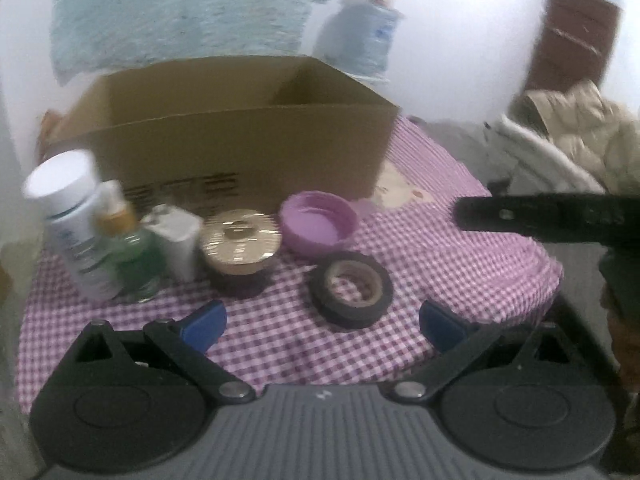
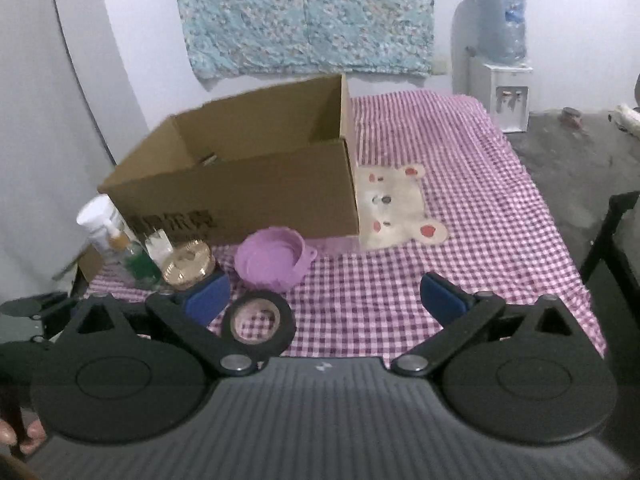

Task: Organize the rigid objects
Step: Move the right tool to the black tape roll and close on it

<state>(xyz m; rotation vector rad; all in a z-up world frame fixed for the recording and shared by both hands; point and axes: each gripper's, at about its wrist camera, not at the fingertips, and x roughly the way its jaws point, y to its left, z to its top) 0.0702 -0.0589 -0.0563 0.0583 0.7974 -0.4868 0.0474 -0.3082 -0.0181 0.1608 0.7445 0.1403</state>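
An open cardboard box (image 1: 224,136) (image 2: 248,188) stands on a purple checked cloth. In front of it stand a white bottle (image 1: 74,224) (image 2: 100,218), a green glass bottle (image 1: 134,256) (image 2: 138,264), a small white box (image 1: 178,236) (image 2: 159,246), a gold-lidded jar (image 1: 239,240) (image 2: 188,266), a purple lid (image 1: 318,224) (image 2: 272,262) and a black tape roll (image 1: 352,288) (image 2: 258,320). My left gripper (image 1: 322,324) is open and empty just before the tape roll. My right gripper (image 2: 324,304) is open and empty to the right of the tape roll.
The checked cloth (image 2: 460,208) carries a bear patch (image 2: 396,204). A water dispenser (image 2: 496,56) stands at the back right. A pile of clothing (image 1: 568,136) lies to the right. The right gripper's arm (image 1: 540,216) reaches in from the right in the left wrist view.
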